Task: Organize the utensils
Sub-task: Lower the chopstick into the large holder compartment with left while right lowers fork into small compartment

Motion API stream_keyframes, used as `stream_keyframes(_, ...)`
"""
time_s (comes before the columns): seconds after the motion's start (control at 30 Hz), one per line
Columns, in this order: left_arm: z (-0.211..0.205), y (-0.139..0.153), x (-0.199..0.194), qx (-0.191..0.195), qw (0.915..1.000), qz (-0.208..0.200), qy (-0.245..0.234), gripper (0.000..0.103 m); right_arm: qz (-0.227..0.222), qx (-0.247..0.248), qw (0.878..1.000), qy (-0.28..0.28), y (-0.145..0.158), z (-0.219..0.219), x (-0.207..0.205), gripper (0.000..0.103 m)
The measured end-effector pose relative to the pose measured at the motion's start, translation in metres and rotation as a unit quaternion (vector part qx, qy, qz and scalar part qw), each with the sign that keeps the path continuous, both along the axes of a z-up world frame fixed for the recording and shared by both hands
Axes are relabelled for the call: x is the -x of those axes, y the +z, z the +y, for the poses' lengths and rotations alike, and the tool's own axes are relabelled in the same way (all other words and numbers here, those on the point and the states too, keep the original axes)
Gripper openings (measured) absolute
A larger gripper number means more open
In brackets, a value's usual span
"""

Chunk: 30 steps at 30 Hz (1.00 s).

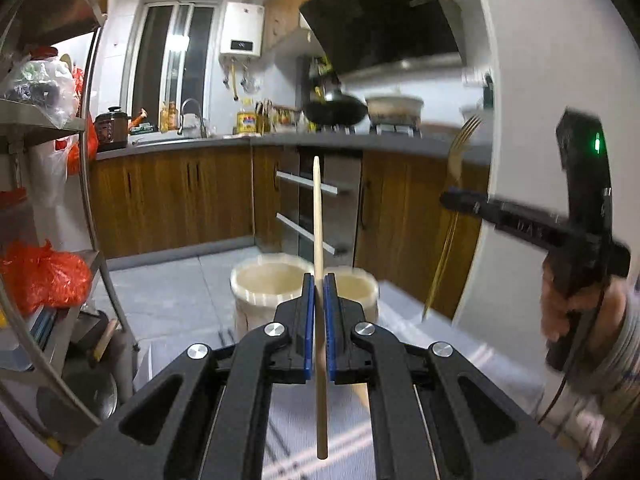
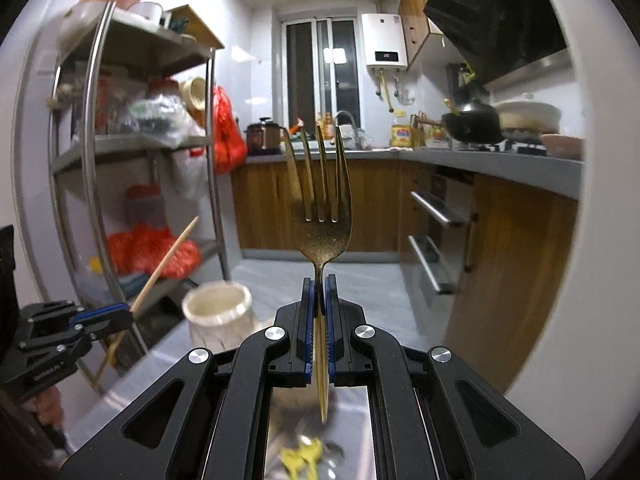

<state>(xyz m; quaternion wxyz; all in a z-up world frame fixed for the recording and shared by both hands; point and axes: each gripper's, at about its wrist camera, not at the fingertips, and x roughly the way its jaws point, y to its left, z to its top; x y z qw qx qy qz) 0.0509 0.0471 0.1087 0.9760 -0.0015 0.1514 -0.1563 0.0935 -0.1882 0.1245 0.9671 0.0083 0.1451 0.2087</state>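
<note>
My left gripper [image 1: 319, 286] is shut on a wooden chopstick [image 1: 319, 216] that stands upright between its blue pads; it shows again at the left of the right wrist view as the left gripper [image 2: 129, 312] with the chopstick [image 2: 168, 266] slanting up. My right gripper [image 2: 319, 286] is shut on the neck of a gold fork [image 2: 320, 196], tines up; in the left wrist view the right gripper [image 1: 448, 199] holds the fork [image 1: 454, 176] at the right. Two cream round holders [image 1: 267, 280] [image 1: 358, 282] stand just beyond the left gripper, one cream holder [image 2: 218, 300] in the right view.
A metal shelf rack [image 2: 100, 152] with bags and jars stands at the left. A kitchen counter [image 1: 360, 142] with wooden cabinets, a wok [image 1: 334, 110] and a pot runs across the back. Blurred yellow utensils [image 2: 304, 456] lie on a shiny surface below. A hand [image 1: 576, 304] holds the right gripper.
</note>
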Motion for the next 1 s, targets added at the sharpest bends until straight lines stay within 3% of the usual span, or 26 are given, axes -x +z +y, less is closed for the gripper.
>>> stream_keyframes(0.27, 0.019, 0.032, -0.059, 0.071, 0.9971, -0.027, -0.002, 0.005, -0.016, -0.028, 0.999, 0.016, 0.020, 0.020, -0.026, 0.006)
stream_keyframes(0.53, 0.021, 0.001, -0.122, 0.121, 0.9921, -0.005, 0.030, 0.005, -0.029, -0.060, 0.998, -0.011, 0.007, 0.030, -0.047, 0.006)
stream_keyframes(0.8, 0.020, -0.033, -0.132, 0.108, 0.9925, -0.001, 0.057, 0.005, -0.023, -0.080, 0.996, -0.027, -0.028, 0.039, -0.053, 0.006)
stream_keyframes(1.0, 0.012, -0.036, -0.106, 0.061, 0.9967, -0.023, 0.049, 0.005, 0.002, -0.072, 0.997, -0.020, -0.045, 0.043, -0.062, 0.006)
